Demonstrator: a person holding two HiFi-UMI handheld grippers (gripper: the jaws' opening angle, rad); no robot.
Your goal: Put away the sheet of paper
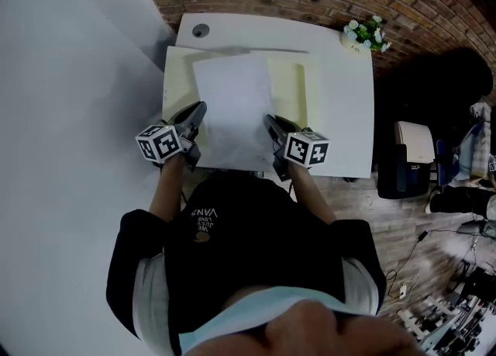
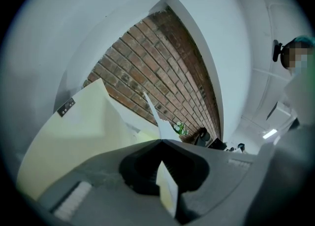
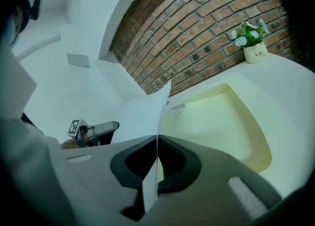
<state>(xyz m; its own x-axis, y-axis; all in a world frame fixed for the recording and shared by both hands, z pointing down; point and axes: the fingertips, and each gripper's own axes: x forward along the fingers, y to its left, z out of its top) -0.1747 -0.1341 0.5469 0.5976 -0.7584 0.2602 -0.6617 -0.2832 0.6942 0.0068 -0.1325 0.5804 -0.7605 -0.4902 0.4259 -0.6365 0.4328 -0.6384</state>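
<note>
Over yellow folder [image 1: 298, 83]: paper [image 1: 232, 102] pinched at corners on folder's near side, left gripper [image 1: 197, 112] and right gripper [image 1: 271, 122] both clamped tight. Risk: uneven pull tears or buckles paper.

White paper sheet [image 1: 232, 110], unfolded, pinched @ both near corners, over pale-yellow board [image 1: 293, 87].

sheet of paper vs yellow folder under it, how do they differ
The sheet of paper is white, the yellow folder pale yellow. The paper is narrower than the folder. The left gripper and right gripper pinch the paper; the folder lies on the desk. Both are rectangular.
</note>
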